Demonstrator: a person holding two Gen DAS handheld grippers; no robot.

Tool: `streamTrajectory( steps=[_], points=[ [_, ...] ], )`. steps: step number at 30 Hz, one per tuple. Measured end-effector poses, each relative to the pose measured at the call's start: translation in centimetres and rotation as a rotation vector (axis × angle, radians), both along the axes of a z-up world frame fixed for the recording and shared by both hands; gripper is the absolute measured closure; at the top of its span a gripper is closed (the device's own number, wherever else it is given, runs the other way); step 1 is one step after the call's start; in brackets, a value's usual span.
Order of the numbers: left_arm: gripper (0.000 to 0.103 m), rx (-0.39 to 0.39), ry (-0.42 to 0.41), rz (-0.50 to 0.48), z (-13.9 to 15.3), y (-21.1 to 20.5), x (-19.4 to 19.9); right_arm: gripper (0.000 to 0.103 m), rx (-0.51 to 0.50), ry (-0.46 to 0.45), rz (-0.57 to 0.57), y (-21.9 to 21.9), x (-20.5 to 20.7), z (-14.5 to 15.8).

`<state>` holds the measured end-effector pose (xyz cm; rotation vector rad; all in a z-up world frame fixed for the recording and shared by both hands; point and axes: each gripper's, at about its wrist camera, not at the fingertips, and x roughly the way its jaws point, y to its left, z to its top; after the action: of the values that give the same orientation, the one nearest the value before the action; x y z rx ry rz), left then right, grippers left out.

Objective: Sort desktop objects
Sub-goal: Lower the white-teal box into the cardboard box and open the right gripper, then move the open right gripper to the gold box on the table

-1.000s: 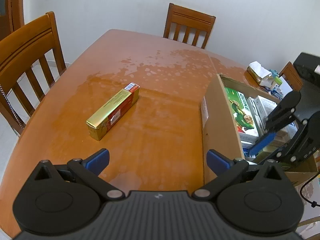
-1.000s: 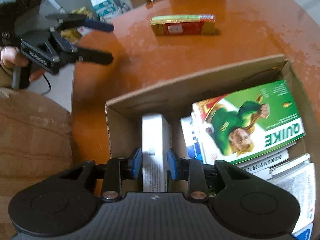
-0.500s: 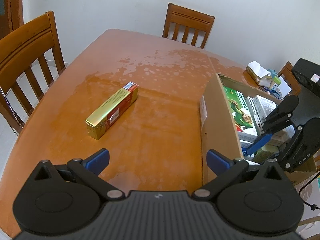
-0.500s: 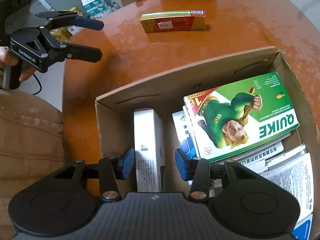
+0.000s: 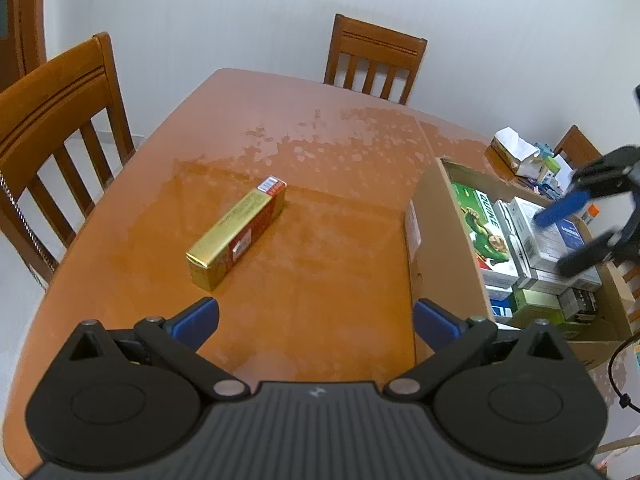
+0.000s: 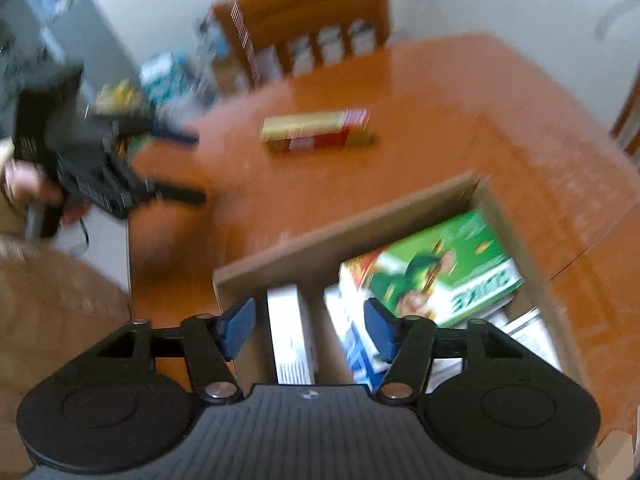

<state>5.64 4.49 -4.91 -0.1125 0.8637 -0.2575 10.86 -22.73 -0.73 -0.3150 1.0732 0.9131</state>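
Note:
A gold and red box [image 5: 237, 232] lies on the orange table [image 5: 320, 168], left of a cardboard box [image 5: 440, 248] full of packets. My left gripper [image 5: 316, 322] stands open over the near table, nothing between its fingers. My right gripper [image 6: 308, 330] hovers above the cardboard box [image 6: 340, 236], its jaws opening; the white box [image 6: 291, 336] stands on edge inside, below them, free of the pads. A green packet [image 6: 440, 276] lies to its right. In the left wrist view the right gripper [image 5: 576, 232] hangs over the box, blurred.
Wooden chairs stand at the far side [image 5: 376, 62] and the left [image 5: 60, 128] of the table. A tissue box and small clutter [image 5: 520, 152] sit at the far right corner. A hand [image 6: 28, 188] holds the left gripper [image 6: 176, 164] at the table's edge.
My right gripper let go of the white box, spread its jaws and rose above the cardboard box; its view tilted up. The left gripper stayed still.

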Motion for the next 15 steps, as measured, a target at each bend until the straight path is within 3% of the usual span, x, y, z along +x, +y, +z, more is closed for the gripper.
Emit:
streamTrajectory(
  steps=[2, 5, 9, 12, 15],
  points=[
    [0.000, 0.003, -0.008, -0.015, 0.0, 0.7, 0.7, 0.021, 0.048, -0.041, -0.071, -0.1, -0.6, 1.4],
    [0.000, -0.008, -0.018, -0.051, -0.1, 2.2, 2.2, 0.020, 0.120, -0.073, -0.180, 0.3, -1.8, 2.8],
    [0.000, -0.066, -0.017, -0.161, -0.8, 4.4, 4.6, 0.018, 0.206, -0.056, -0.405, 1.7, -2.2, 3.0],
    [0.000, -0.041, -0.024, -0.210, -1.5, 5.5, 6.4, 0.014, 0.225, -0.040, -0.622, 2.7, -1.8, 2.5],
    [0.000, -0.023, -0.017, -0.257, -2.4, 6.5, 8.2, 0.014, 0.306, 0.005, -0.773, 3.7, -1.5, 1.9]
  ],
)
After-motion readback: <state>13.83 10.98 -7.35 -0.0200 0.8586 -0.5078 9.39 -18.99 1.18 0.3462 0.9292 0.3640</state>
